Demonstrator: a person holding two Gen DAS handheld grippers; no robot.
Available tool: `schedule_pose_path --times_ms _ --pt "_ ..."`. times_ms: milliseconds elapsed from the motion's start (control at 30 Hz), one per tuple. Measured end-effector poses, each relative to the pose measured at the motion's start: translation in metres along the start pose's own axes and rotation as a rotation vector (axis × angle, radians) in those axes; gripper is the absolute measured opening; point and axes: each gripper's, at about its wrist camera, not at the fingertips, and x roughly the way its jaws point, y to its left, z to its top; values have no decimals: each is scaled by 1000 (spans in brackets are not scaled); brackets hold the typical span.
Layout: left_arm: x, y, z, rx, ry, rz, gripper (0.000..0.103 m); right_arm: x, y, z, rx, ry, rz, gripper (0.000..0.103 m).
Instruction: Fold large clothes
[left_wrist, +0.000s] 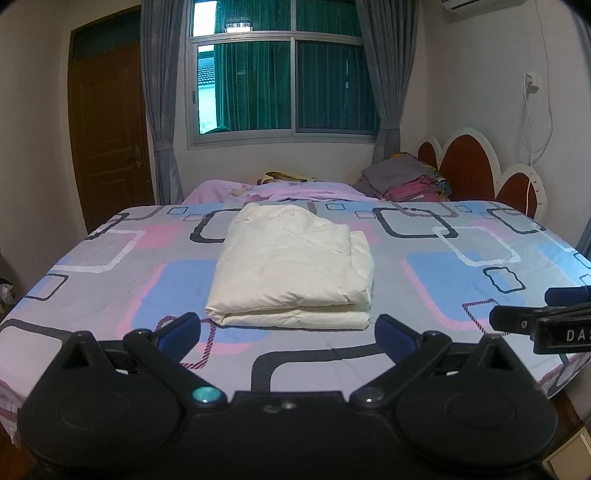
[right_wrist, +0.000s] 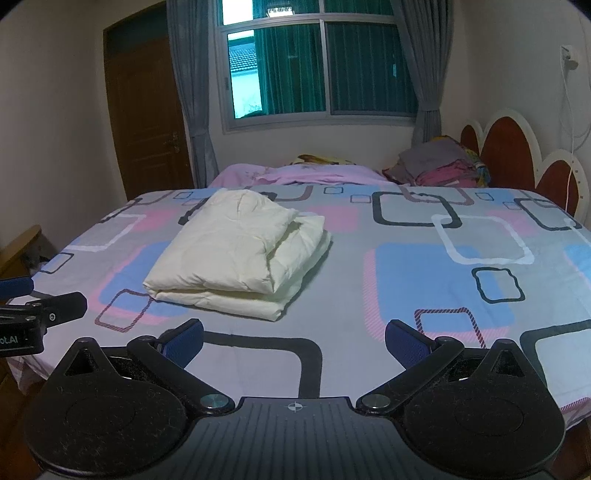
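**Cream garment folded on the bed, both grippers wide and empty**

We see the cream garment (left_wrist: 291, 266) lying folded into a thick, roughly rectangular bundle on the bed sheet (left_wrist: 424, 273) with its pattern of grey, blue and pink squares. In our left wrist view the bundle sits straight ahead, its long axis running away from us toward the window (left_wrist: 284, 83); the doubled fold edge faces us, and the narrower, rumpled end points to the far side of the bed. In the right wrist view the same bundle (right_wrist: 236, 254) lies ahead and to the left, its layered open edges turned to the right.

Our left gripper (left_wrist: 288, 328) has its blue-padded fingers spread wide, nothing between them, just short of the bundle's near edge. Our right gripper (right_wrist: 293, 338) is likewise spread wide and empty, above bare sheet.

Writing: on the right gripper's body, at the right edge of the left view, we read "DA", then it is cut off. On the left gripper's body, in the right view, "ot.AI" shows.

Behind, a pile of folded clothes (left_wrist: 406, 177) rests near the red headboard (left_wrist: 469, 162).
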Motion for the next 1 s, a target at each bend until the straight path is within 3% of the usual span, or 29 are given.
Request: schedule_pose_path --times_ms 167,200,233,267,333,367,400,433,467,533,667,1000 --pt "0 1 0 -4 -4 -4 98 0 -3 0 -4 1 4 103" --pt "0 1 0 -6 -1 -10 90 0 -3 0 -4 0 5 103" --pt "1 2 0 -5 3 -17 44 0 -4 0 -5 0 6 103" --pt "3 2 0 -6 17 -23 13 0 -4 0 -6 1 8 103" --pt "7 5 0 -23 46 -40 10 0 -6 0 -7 -1 9 103" --pt "7 4 -1 -17 50 -31 10 1 -7 0 -8 -1 10 103" --pt "7 2 -1 -9 48 -15 22 1 -7 1 -8 -2 10 103" --pt "7 1 -1 -5 46 -9 59 1 -7 0 -7 -1 9 103" --pt "7 0 -1 -4 43 -6 87 1 -8 0 -6 0 9 103" --pt "5 -3 -1 -5 0 31 102 1 -8 1 -7 -1 11 103" --pt "13 -9 1 25 -2 73 103 1 -10 2 -8 -2 14 103" --pt "9 -12 0 13 -36 75 103 0 -10 5 -12 -9 16 103"
